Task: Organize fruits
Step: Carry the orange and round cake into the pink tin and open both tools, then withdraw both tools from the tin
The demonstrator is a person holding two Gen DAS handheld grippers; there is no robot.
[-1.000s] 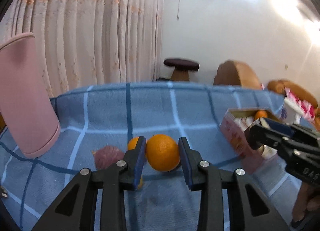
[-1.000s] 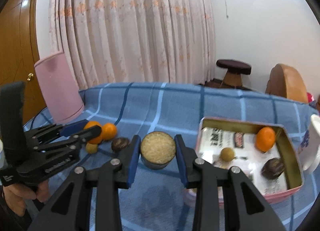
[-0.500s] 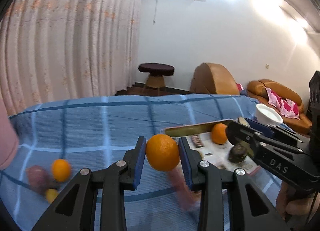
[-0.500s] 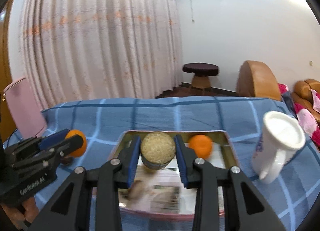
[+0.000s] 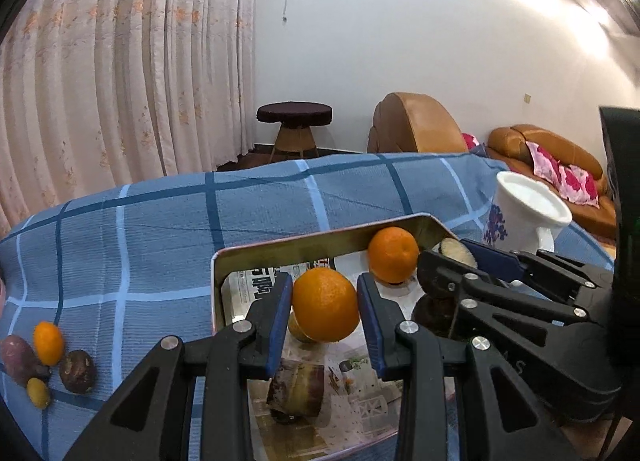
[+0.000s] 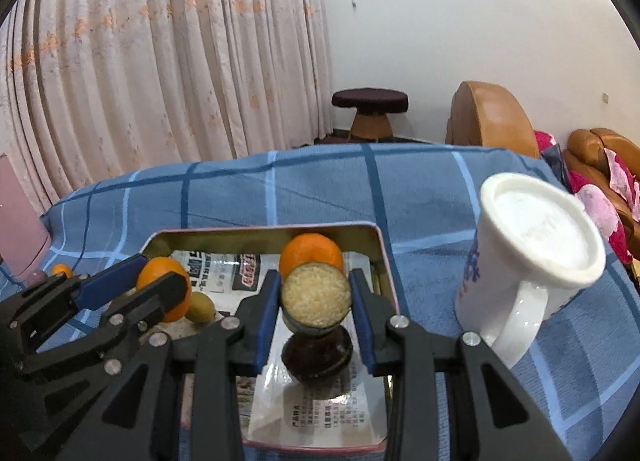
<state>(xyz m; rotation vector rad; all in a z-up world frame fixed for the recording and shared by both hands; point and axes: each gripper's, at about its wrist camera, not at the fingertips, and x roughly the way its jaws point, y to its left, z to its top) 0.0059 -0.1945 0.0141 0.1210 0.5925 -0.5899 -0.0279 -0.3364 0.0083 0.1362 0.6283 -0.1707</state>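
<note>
In the left wrist view, a small heap of fruit lies at the lower left of the frame on the blue checked cloth (image 5: 160, 245) covering the bench: a purplish fruit (image 5: 16, 359) at the edge, a small orange (image 5: 48, 343) just beside it, a little yellow fruit (image 5: 38, 393) below, and a dark round fruit (image 5: 77, 371) to their right. Well apart from them, toward the centre, stands the metal tin (image 5: 224, 257), lined with printed paper. The left gripper (image 5: 325, 311) is at lower centre, its blue pads clamped on a large orange (image 5: 325, 309) held above the tin's left half — a yellowish fruit (image 5: 298, 329) peeks out behind it. A second orange (image 5: 393, 254) rests in the tin's far right corner. The right gripper (image 5: 452, 257) comes in from the right edge, shut around a halved fruit whose pale cut face shows at its tip. A white mug (image 5: 524, 217) lies tilted at the right.

In the right wrist view, the left gripper (image 6: 160, 289) with its orange (image 6: 162, 275) shows at lower left over the tin (image 6: 264, 231), a yellowish fruit (image 6: 200, 307) just beside it. At centre the right gripper (image 6: 316, 305) grips the halved fruit (image 6: 316, 297) (pale grainy face toward the camera), directly above a dark fruit (image 6: 318, 351) on the paper, with the second orange (image 6: 310, 251) behind. The mug (image 6: 532, 257) sits tilted on the cloth to the right of the tin.
</note>
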